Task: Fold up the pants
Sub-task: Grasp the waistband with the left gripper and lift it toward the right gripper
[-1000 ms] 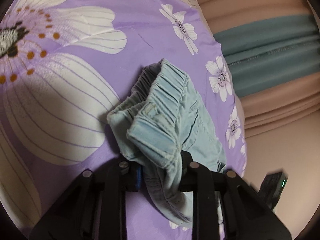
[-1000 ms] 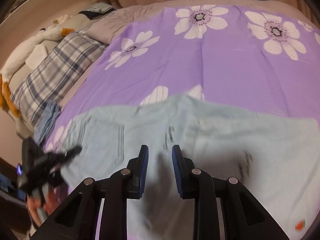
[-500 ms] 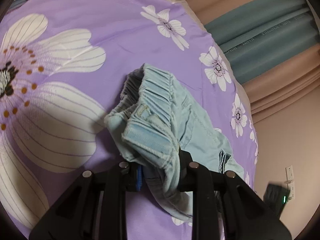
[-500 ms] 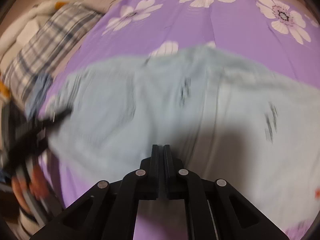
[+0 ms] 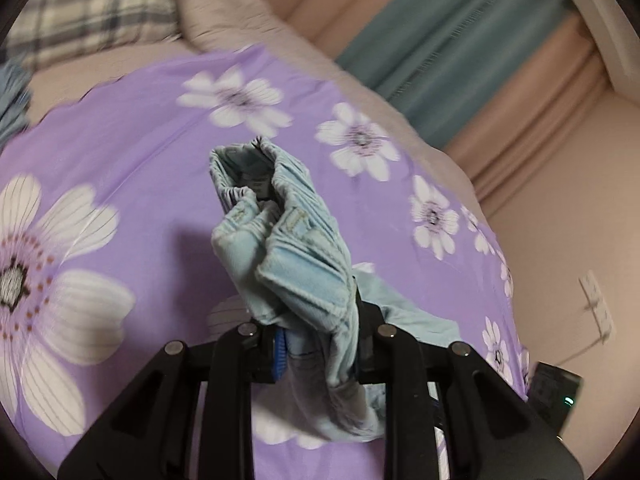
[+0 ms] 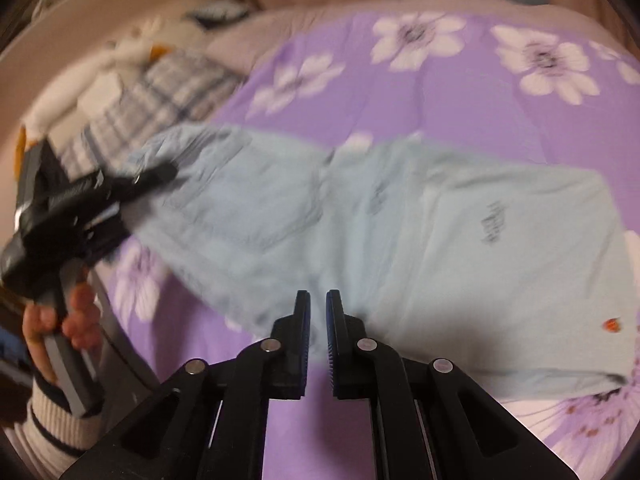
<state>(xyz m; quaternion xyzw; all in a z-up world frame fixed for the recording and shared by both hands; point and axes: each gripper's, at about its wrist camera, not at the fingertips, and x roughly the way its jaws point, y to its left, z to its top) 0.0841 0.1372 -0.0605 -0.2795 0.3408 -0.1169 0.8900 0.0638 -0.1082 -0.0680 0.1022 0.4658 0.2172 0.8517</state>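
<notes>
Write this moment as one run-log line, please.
left claw: shut on pants waistband | right claw: shut at pants edge, grip unclear | pants: partly flat on purple bedspread

This is a bedroom in a home. A bed fills most of both views, covered by a purple bedspread (image 5: 132, 128) printed with large white flowers. At its head lie a plaid pillow (image 5: 92, 12) and a plain beige pillow (image 5: 224, 12), and the right wrist view shows a white soft toy (image 6: 116, 64) with orange parts beside them, too blurred to make out further. Long curtains (image 5: 460, 52) in pink and teal stripes hang in folds behind the bed. A pale pink wall (image 5: 560, 200) stands beside it, with a wall socket (image 5: 596, 304) and a cord hanging from it.
</notes>
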